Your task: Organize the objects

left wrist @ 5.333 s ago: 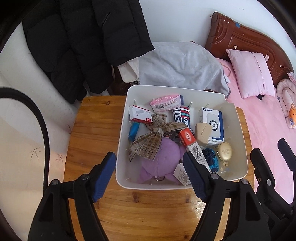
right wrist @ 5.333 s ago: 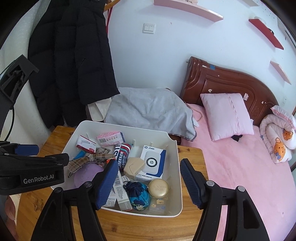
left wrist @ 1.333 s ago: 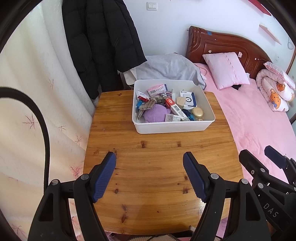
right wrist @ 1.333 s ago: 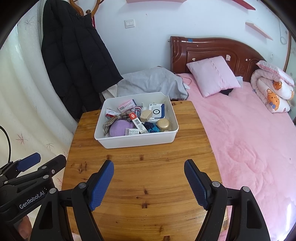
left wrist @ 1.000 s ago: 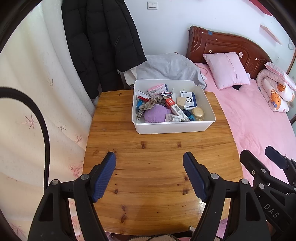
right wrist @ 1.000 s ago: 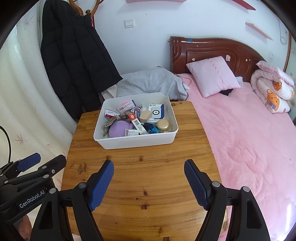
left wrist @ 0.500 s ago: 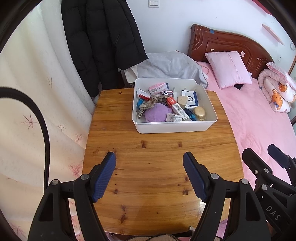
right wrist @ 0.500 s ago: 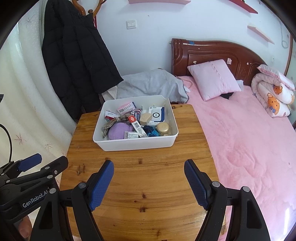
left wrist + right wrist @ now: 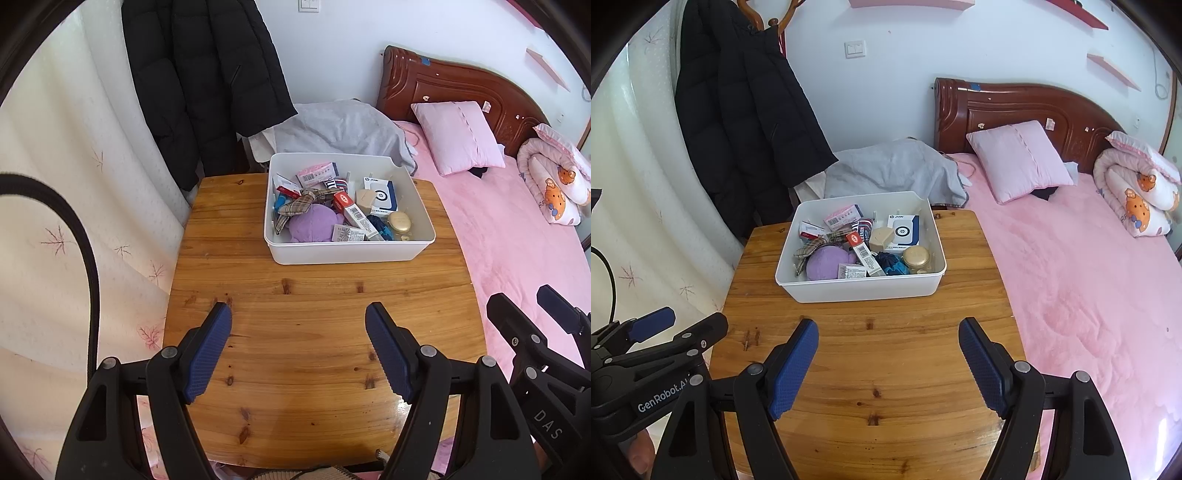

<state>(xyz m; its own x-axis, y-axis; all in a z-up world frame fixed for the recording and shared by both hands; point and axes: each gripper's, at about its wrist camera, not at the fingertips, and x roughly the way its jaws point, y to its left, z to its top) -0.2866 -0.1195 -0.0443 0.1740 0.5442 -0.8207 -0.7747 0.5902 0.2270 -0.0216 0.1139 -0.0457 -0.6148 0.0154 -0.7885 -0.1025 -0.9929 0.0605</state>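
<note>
Well apart, open tools (image 9: 298, 314), bin (image 9: 347, 251)

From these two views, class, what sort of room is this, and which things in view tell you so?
Most likely a home bedroom. A bed with pink bedding and a carved wooden headboard stands beside the wooden table, and a black padded coat hangs by the wall.

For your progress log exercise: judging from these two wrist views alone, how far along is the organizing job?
Done: the loose items, such as the purple plush and gold tin, all lie in the white bin on the wooden table. In hand: nothing; the left gripper and right gripper are open and empty, short of the bin. Left: nothing visible outside the bin, though its contents lie jumbled.
</note>
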